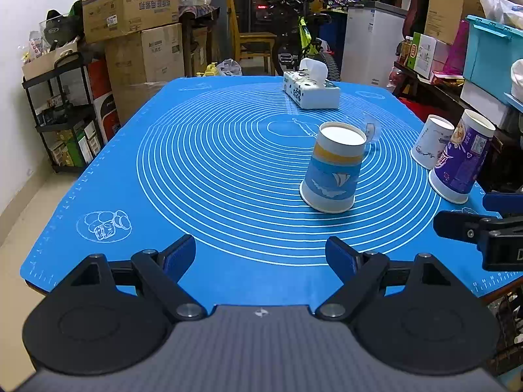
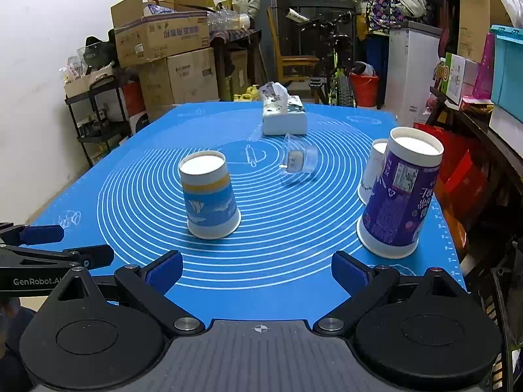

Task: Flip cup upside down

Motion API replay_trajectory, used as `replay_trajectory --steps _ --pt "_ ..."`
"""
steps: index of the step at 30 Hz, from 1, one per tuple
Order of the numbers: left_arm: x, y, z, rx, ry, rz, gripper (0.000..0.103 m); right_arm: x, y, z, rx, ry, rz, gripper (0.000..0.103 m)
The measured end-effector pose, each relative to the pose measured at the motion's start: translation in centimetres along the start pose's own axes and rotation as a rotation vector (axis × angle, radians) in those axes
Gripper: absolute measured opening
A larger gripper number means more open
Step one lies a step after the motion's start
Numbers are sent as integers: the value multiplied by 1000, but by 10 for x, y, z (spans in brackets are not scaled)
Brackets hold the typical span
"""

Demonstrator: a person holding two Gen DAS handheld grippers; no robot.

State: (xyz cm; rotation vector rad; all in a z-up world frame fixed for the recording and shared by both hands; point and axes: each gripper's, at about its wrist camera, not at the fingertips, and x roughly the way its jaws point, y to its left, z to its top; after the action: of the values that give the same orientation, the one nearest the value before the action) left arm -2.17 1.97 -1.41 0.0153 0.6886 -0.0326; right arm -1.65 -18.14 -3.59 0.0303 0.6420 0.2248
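Both claws are hanging low over the near edge of the blue mat (image 1: pixel 228 176) covering the counter. The left claw (image 1: pixel 261 256) is standing wide apart with nothing between its blue pads, touching nothing. The right claw (image 2: pixel 257 272) is spreading just as wide and is likewise carrying nothing.

Ahead of the left claw and a little to its right, the sailboat cup (image 1: pixel 333 168) is sitting mouth-down on the mat's ring pattern, its base facing up. From the right claw it is lying ahead and to the left, well apart from the fingers. A purple cup (image 2: pixel 398 192) is resting upside down close ahead of the right claw's right finger, with a white cup (image 2: pixel 372 170) just behind it, also inverted.

A tissue box (image 2: pixel 283 116) is sitting at the far end, and a small clear packet (image 2: pixel 299 163) is lying near the mat's centre. "GenRobot.AI" is showing on the left claw's body at the right view's left edge; the printing on the purple cup is too small to read.
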Motion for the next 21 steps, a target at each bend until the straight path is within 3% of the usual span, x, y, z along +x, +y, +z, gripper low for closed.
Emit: replay_trajectory --steps 21 --pt "0 -2 -1 12 2 -4 86 2 -5 -3 7 18 6 97"
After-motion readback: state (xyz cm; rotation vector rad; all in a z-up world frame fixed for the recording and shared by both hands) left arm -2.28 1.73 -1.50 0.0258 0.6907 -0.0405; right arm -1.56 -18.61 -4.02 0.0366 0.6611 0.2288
